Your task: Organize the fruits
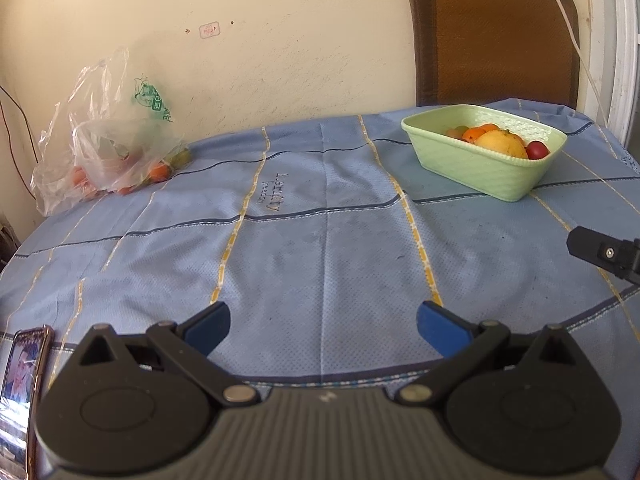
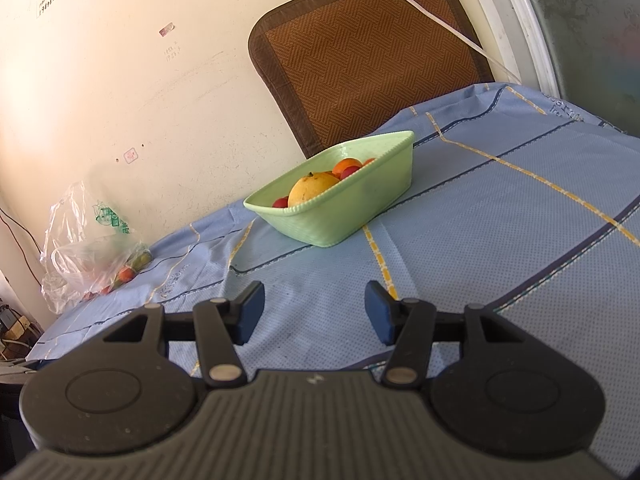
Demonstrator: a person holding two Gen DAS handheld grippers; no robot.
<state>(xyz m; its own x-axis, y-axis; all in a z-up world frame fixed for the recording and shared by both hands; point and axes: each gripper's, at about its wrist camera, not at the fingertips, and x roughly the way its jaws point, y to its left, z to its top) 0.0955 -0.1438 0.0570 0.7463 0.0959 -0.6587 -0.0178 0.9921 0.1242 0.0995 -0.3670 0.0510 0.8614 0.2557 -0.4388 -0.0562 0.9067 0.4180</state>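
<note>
A light green basket (image 1: 476,168) stands at the back right of the table and holds a large yellow-orange fruit (image 1: 502,143), small oranges and a red fruit (image 1: 537,150). It also shows in the right wrist view (image 2: 360,208). A clear plastic bag (image 1: 104,148) with small orange and green fruits lies at the back left by the wall; it also shows in the right wrist view (image 2: 92,256). My left gripper (image 1: 323,326) is open and empty, low over the near cloth. My right gripper (image 2: 316,312) is open and empty, short of the basket.
A blue checked cloth (image 1: 320,240) covers the table. A phone (image 1: 22,384) lies at the near left edge. A brown chair back (image 1: 496,36) stands behind the basket. The right gripper's tip (image 1: 604,254) enters the left view at the right edge.
</note>
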